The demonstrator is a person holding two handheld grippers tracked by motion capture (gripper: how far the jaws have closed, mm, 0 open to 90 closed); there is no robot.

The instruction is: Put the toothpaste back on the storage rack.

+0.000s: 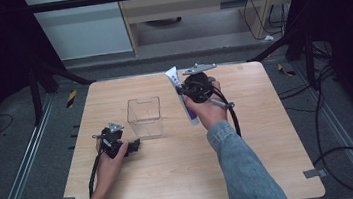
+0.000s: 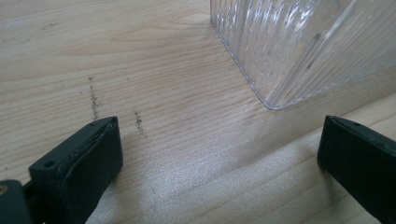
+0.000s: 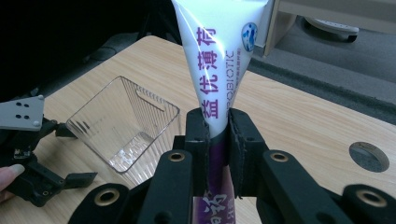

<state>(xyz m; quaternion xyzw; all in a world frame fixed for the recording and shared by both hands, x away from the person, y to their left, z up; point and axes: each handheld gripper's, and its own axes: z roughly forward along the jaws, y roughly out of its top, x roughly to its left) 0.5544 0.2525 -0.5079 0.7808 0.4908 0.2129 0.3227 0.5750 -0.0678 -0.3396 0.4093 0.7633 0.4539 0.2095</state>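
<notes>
A white and purple tube (image 3: 219, 56) with printed lettering is clamped between the jaws of my right gripper (image 3: 217, 140), which is shut on it; in the high view the tube (image 1: 183, 98) hangs lifted above the table to the right of a clear ribbed plastic box (image 1: 144, 117). My right gripper (image 1: 190, 94) holds the tube around its middle. My left gripper (image 1: 134, 145) rests on the table just in front of the box, jaws open with bare wood between them (image 2: 219, 154). A corner of the clear box (image 2: 299, 46) stands just beyond the left jaws.
The wooden table (image 1: 183, 179) has a round hole (image 3: 369, 156) near its right side. Black cables (image 1: 352, 155) lie on the floor right of the table. A cabinet (image 1: 203, 1) stands beyond the far edge.
</notes>
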